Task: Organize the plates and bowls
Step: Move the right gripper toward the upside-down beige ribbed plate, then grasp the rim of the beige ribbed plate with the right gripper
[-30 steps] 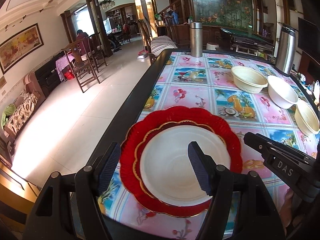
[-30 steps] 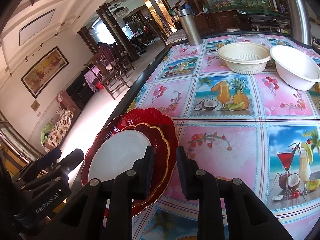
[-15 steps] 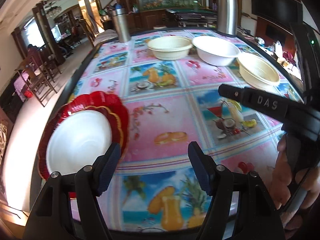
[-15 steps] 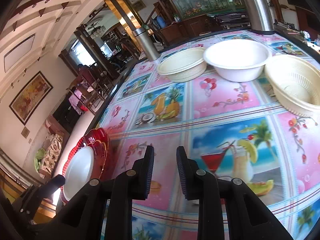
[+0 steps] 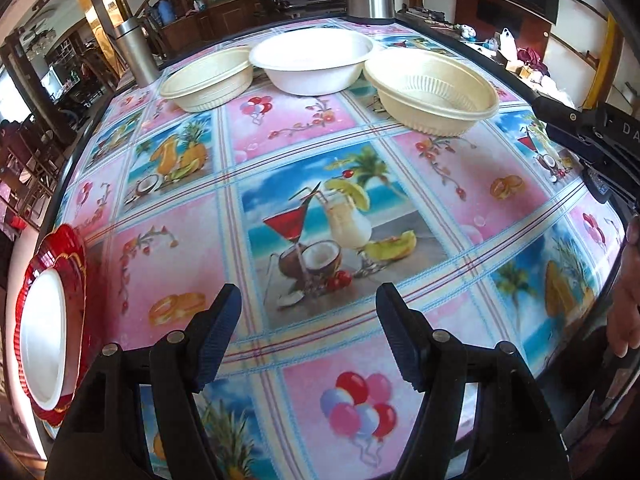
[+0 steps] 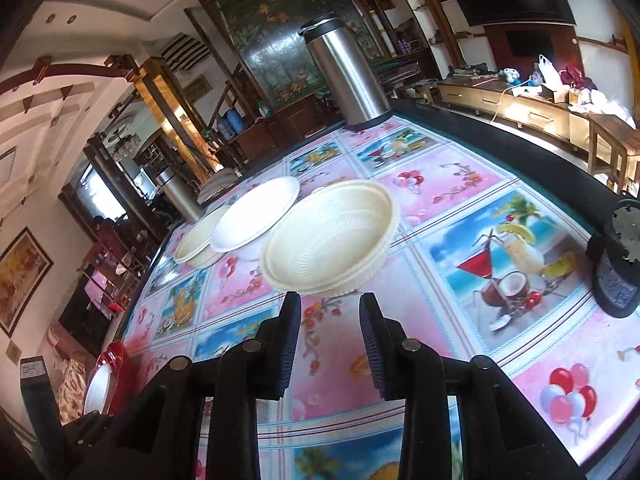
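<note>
Three bowls stand in a row at the far side of the table: a cream bowl (image 5: 208, 80), a white bowl (image 5: 314, 60) and a ribbed cream bowl (image 5: 434, 88). A white plate (image 5: 42, 336) lies on stacked red plates (image 5: 80, 272) at the left edge. My left gripper (image 5: 308, 332) is open and empty above the table middle. My right gripper (image 6: 330, 324) is open, empty, just short of the ribbed cream bowl (image 6: 328, 240). The white bowl (image 6: 256, 216), the far cream bowl (image 6: 196, 240) and the red plates (image 6: 116, 360) also show in the right wrist view.
The table (image 5: 360, 432) has a colourful drinks-pattern cloth. A tall steel flask (image 6: 348, 76) stands at the far corner, a smaller one (image 5: 134, 52) at the far left. A dark device (image 6: 618, 264) sits at the right edge. The right gripper's body (image 5: 592, 136) reaches in from the right.
Both grippers swung right, away from the plate stack towards the bowls. The right gripper's jaws opened a little wider and now sit close to the ribbed cream bowl.
</note>
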